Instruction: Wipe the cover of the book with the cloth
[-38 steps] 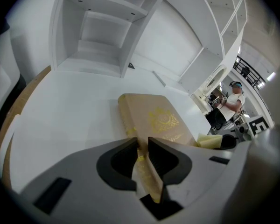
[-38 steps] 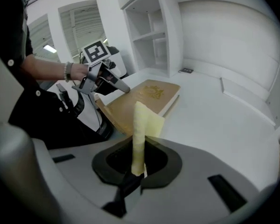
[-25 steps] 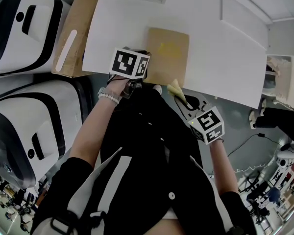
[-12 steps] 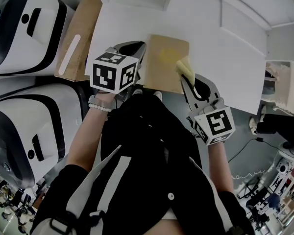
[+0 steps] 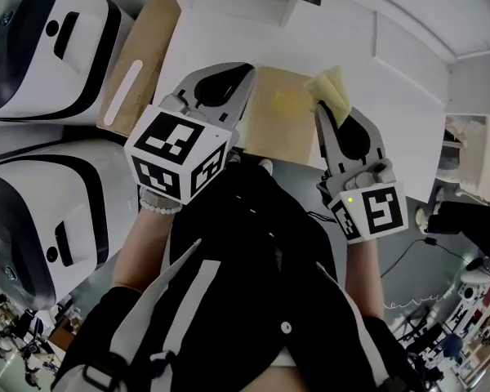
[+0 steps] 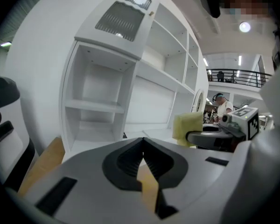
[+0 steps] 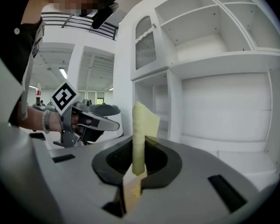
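Observation:
A brown book (image 5: 279, 114) lies flat on the white table (image 5: 392, 113), close to its near edge. My left gripper (image 5: 243, 72) hovers over the book's left edge, shut, with nothing between its jaws. A folded yellow cloth (image 5: 330, 85) sticks up from my right gripper (image 5: 322, 109), which is shut on it above the book's far right corner. In the left gripper view, the shut jaws (image 6: 143, 143) meet at a point, and the cloth (image 6: 187, 129) shows to the right. The right gripper view shows the cloth (image 7: 140, 136) pinched upright, with a strip of book (image 7: 130, 191) below the jaws.
Two large white machines (image 5: 41, 47) stand left of the table, with a cardboard box (image 5: 143, 51) leaning beside them. A white shelf unit (image 6: 130, 78) rises behind the table. A black cable (image 5: 416, 231) runs on the floor at the right.
Both grippers have risen and moved forward over the table. The left jaws have closed. The right gripper carried the cloth from the book's near edge to its far right corner.

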